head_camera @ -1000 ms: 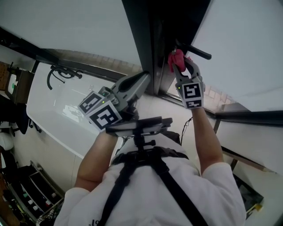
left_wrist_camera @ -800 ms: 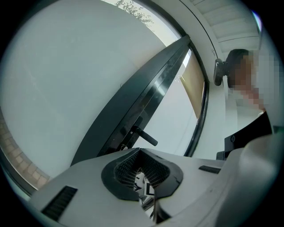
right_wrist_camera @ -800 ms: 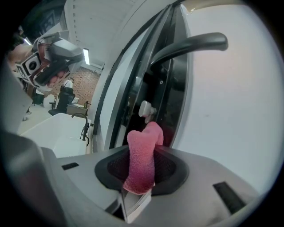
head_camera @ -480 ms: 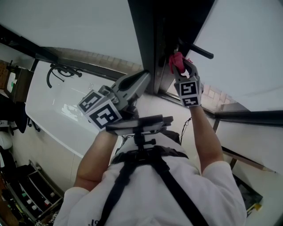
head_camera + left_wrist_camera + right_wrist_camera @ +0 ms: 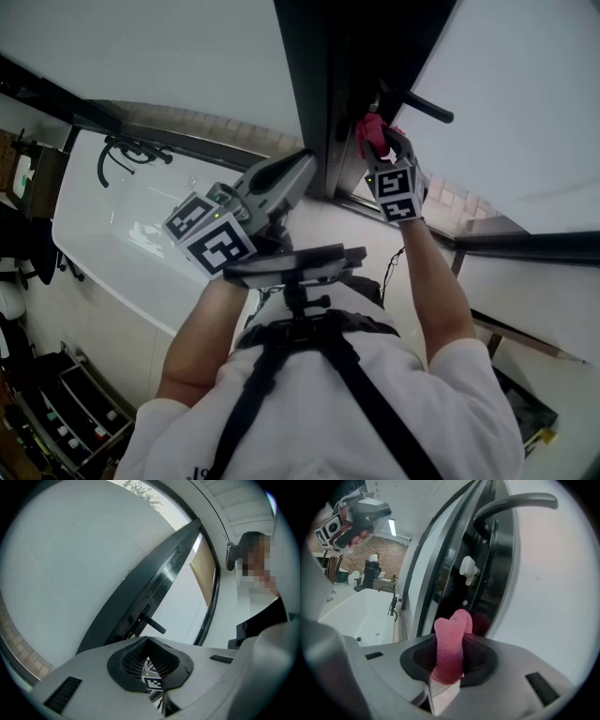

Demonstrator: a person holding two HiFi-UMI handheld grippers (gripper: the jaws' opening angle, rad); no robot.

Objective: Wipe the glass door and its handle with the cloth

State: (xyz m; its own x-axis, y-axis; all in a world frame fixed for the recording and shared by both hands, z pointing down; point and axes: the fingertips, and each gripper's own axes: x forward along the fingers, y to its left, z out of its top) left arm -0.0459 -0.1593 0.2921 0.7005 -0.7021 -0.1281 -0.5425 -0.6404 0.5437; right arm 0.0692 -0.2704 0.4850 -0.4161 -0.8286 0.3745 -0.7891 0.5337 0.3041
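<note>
My right gripper (image 5: 382, 142) is raised at the dark edge of the glass door (image 5: 511, 84), just below the black lever handle (image 5: 419, 106). It is shut on a pink cloth (image 5: 369, 129), whose folded end sticks out past the jaws. In the right gripper view the cloth (image 5: 451, 645) points at the door's edge with its lock plate (image 5: 487, 573), and the handle (image 5: 516, 502) is above it. My left gripper (image 5: 302, 172) hangs lower left of the door frame (image 5: 314, 84), shut with nothing in it. Its own view shows the handle (image 5: 153, 624) farther off.
A white bathtub (image 5: 112, 234) with a black tap (image 5: 131, 155) lies to the left below the door. Dark shelves (image 5: 66, 403) stand at the lower left. A person (image 5: 262, 573) shows at the right of the left gripper view.
My right gripper has edged a little up and left with the cloth, closer to the door's edge under the handle. The left gripper has hardly moved.
</note>
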